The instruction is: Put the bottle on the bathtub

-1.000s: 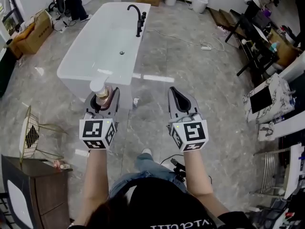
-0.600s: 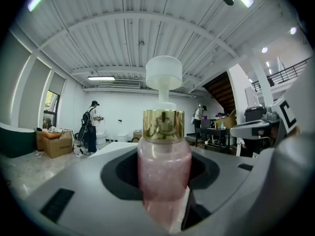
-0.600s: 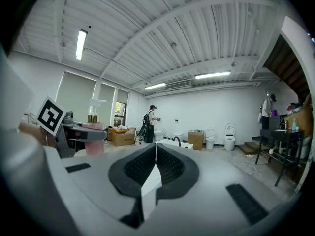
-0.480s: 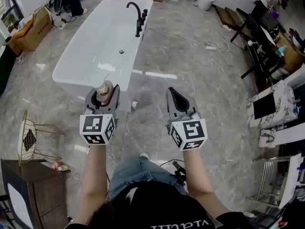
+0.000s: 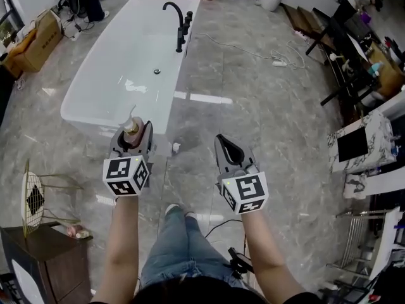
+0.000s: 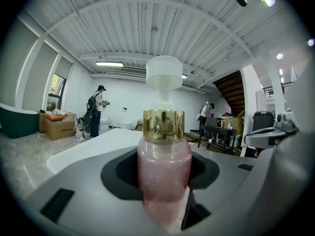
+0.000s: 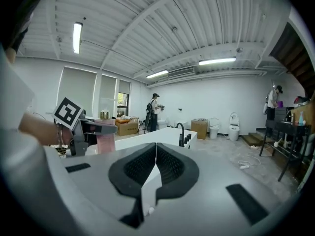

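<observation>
Vs a second ago in the head view: side table [image 5: 39, 249] and gold wire stand [image 5: 33, 199] at lower left have slid down the frame, bathtub [image 5: 95, 59] has shifted left with its near end now right in front of the left gripper [image 5: 131, 137], both grippers sit a bit lower in frame, and the person's shoe [image 5: 171, 209] has moved left under the arms. Grip is unchanged on both sides. Writing: cardboard box [image 5: 39, 42] left of the tub has print too small to read, the bottle [image 6: 164, 166] shows no readable label, only a pink glittery body, gold collar and white pump top; the gripper cubes carry black-and-white square markers. Bottle stands upright between the left gripper's jaws, clamped at its lower body, jaws part-way apart around it, collar and pump sticking up above them; it overlaps the tub's near outer wall in the head view, not on the rim yet. Black faucet [image 5: 179, 25] on the tub's far right rim. Right gripper [image 5: 224, 143] is over bare floor right of the tub, jaws closed together, nothing between them
</observation>
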The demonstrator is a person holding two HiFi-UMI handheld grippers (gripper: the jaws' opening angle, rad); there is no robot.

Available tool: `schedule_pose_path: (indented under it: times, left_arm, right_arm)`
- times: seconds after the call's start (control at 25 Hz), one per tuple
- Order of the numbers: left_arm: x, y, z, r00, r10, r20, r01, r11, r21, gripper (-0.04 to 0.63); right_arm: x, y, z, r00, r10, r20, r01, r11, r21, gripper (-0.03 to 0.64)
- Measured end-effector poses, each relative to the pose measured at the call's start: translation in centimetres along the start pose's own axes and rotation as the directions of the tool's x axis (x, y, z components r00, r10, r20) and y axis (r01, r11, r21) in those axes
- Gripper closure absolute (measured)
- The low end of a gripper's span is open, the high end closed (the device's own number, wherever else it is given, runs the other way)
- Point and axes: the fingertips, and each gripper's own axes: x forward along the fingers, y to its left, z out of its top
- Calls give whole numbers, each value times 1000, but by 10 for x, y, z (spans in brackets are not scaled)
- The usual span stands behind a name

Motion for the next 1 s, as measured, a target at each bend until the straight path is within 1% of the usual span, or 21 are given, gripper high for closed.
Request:
schedule_pose_path:
  times: [0.12, 0.24, 0.32, 0.4, 0.48, 0.64, 0.76, 1.0]
  left_arm:
    - [27, 18, -13, 1000, 15, 4, -15, 1000, -8, 387]
    - [56, 30, -32, 1000, 21, 9, -21, 1000, -5, 387]
    - [75, 38, -43, 1000, 22, -1, -22, 1000, -19, 387]
    - [95, 44, -53, 1000, 25, -15, -25, 1000, -18, 387]
    - [113, 50, -63, 999, 29, -22, -29, 1000, -8, 387]
    - [143, 60, -86, 1000, 17, -26, -18, 1000, -12, 387]
    - [163, 67, -104, 999, 10, -32, -10, 1000, -11, 387]
    - [194, 77, -144, 998, 19, -67, -19, 1000, -4, 387]
  right_arm:
    - [23, -8, -14, 1000, -11, -16, 11, 1000, 13, 600]
    - [46, -21, -32, 999, -49, -20, 50, 997, 56, 600]
    - [64, -29, -44, 997, -73, -31, 76, 994, 83, 600]
    - [81, -34, -56, 995, -85, -54, 90, 991, 100, 600]
    - [97, -36, -69, 993, -83, -80, 91, 990, 104, 600]
    - [119, -40, -93, 990, -70, -120, 82, 992, 98, 600]
    - [131, -43, -109, 989, -65, -132, 78, 992, 96, 600]
    - [146, -47, -145, 985, -58, -165, 76, 992, 104, 600]
